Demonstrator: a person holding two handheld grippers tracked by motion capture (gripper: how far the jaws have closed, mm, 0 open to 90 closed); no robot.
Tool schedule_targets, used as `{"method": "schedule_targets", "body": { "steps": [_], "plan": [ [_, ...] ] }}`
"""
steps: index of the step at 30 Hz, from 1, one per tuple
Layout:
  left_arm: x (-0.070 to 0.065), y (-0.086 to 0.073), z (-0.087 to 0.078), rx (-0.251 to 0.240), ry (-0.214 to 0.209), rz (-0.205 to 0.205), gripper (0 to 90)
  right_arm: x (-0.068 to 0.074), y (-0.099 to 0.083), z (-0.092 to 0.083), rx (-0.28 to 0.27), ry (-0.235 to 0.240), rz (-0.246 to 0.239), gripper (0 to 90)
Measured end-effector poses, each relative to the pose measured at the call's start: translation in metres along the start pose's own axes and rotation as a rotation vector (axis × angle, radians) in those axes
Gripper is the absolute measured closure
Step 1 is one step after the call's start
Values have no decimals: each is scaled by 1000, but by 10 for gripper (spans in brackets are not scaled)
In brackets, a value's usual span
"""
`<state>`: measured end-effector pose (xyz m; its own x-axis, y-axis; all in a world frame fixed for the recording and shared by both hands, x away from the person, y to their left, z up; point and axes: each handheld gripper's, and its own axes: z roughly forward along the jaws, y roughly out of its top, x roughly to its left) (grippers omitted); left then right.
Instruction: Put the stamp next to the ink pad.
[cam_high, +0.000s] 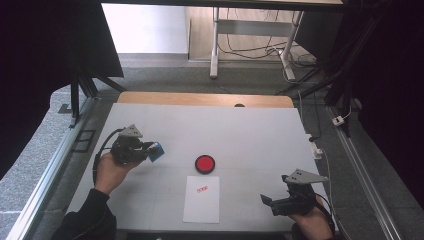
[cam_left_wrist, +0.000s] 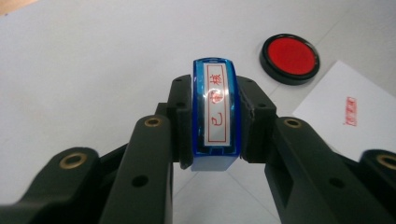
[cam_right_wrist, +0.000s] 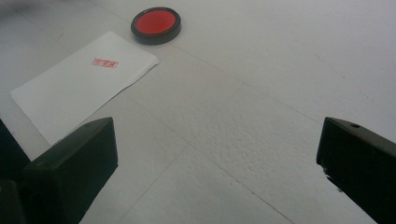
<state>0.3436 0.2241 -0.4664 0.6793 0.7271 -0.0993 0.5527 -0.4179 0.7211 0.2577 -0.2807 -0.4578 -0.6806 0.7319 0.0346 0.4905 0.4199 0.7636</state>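
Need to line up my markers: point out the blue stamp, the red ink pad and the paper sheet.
blue stamp (cam_left_wrist: 215, 116), left gripper view, its labelled top face.
red ink pad (cam_high: 205, 163), high view, red centre.
paper sheet (cam_high: 201, 206), high view, blank lower half.

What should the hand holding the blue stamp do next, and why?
Probably set the blue stamp down on the table. The paper already carries a red print, and the left gripper, clamped on the stamp, is off to the left of the ink pad.

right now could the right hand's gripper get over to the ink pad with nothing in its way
Probably yes. The right gripper sits open and empty near the table's right front corner, and bare table lies between it and the red ink pad. The stamped paper lies flat, off to the side, so it shouldn't block.
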Motion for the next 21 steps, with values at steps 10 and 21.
{"method": "schedule_targets", "body": {
  "steps": [10,21],
  "plan": [
    [11,-5,13,29,30,-27,697,1,0,1,4,4,-9,0],
    [13,-13,28,65,54,18,696,2,0,2,16,3,-25,0]
  ]
}}
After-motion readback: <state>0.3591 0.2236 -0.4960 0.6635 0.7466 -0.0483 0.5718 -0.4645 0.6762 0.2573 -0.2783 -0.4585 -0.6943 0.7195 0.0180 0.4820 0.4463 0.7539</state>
